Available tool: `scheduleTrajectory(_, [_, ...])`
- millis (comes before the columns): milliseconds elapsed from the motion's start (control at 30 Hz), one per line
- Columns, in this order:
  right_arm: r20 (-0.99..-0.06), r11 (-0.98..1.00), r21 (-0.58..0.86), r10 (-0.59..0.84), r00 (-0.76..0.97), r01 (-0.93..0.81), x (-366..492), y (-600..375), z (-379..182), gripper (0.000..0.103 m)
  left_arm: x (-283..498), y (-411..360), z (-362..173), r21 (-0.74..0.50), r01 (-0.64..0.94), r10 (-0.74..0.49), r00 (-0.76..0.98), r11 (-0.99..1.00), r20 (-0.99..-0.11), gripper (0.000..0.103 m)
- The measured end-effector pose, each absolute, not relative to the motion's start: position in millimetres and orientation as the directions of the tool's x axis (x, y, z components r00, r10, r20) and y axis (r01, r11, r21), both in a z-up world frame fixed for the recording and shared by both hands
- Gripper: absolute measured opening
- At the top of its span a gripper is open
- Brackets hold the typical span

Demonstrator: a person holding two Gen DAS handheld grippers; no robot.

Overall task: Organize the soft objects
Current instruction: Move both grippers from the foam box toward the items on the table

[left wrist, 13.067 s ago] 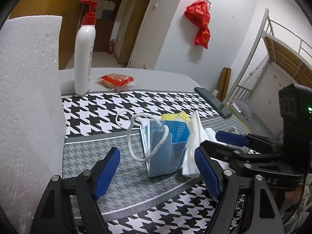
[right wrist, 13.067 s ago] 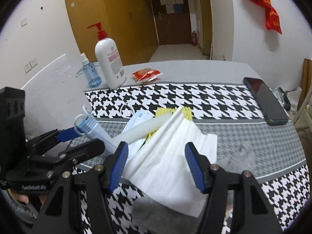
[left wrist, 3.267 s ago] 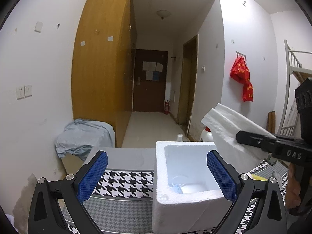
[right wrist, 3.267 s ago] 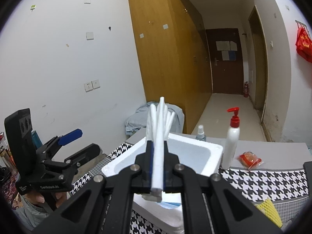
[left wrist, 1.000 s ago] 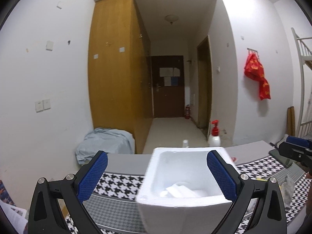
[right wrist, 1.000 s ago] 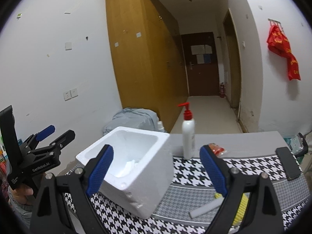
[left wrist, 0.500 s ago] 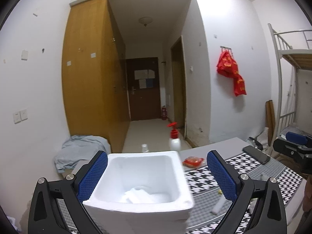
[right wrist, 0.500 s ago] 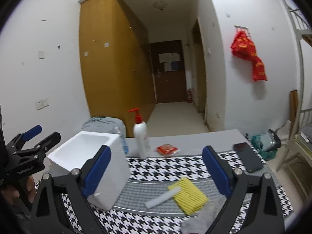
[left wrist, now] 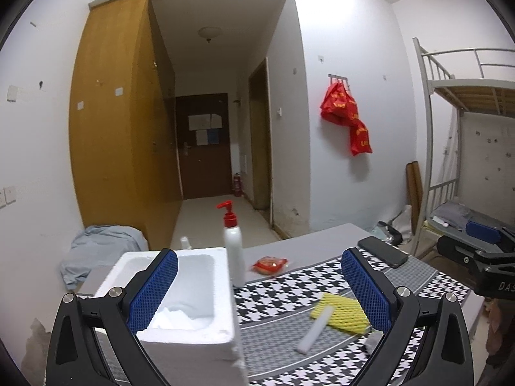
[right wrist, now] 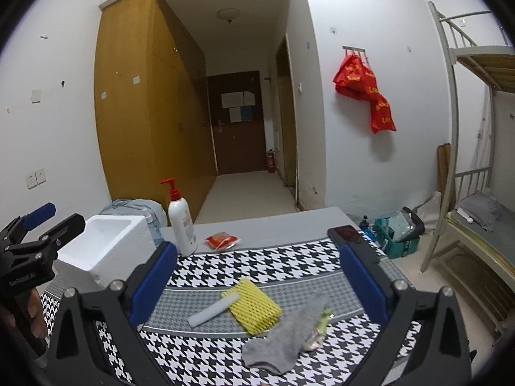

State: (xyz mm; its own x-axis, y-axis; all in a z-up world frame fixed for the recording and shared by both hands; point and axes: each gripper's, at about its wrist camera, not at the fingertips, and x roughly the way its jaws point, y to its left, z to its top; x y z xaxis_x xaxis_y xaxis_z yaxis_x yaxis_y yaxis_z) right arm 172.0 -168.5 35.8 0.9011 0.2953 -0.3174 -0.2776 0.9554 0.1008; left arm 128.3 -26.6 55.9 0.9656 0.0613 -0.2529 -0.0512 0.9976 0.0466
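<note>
A white foam box (left wrist: 190,308) stands at the table's left end, with white tissue inside; it also shows in the right wrist view (right wrist: 106,251). On the houndstooth cloth lie a yellow foam net (right wrist: 252,304), a white foam stick (right wrist: 214,309) and a grey sock (right wrist: 285,334) over a small greenish wrapper (right wrist: 318,329). The net (left wrist: 344,312) and stick (left wrist: 315,329) also show in the left wrist view. My left gripper (left wrist: 257,292) is open and empty, raised above the box. My right gripper (right wrist: 257,280) is open and empty, raised above the soft items.
A white pump bottle (right wrist: 182,225), a small spray bottle (right wrist: 151,225) and a red snack packet (right wrist: 222,241) stand at the table's back. A black phone (right wrist: 352,244) lies at the right edge. A bunk bed (right wrist: 476,193) stands to the right.
Both grippers have swung right, away from the box, bringing the yellow net, stick and sock into view. Both stay open and empty.
</note>
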Motion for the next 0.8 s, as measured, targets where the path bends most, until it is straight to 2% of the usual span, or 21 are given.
scheduleTrajectory(233, [-0.317, 0.962, 0.103, 0.273, 0.908, -0.253, 162, -174, 34, 0.102, 125, -40, 47, 0.067, 0.013, 0.006, 0.964, 0.998, -0.267, 0.102])
scheduleTrajectory(800, [-0.313, 0.977, 0.078, 0.215, 0.925, -0.200, 128, -184, 28, 0.102, 119, -60, 29, 0.013, 0.204, -0.192, 0.940, 0.979, -0.283, 0.102])
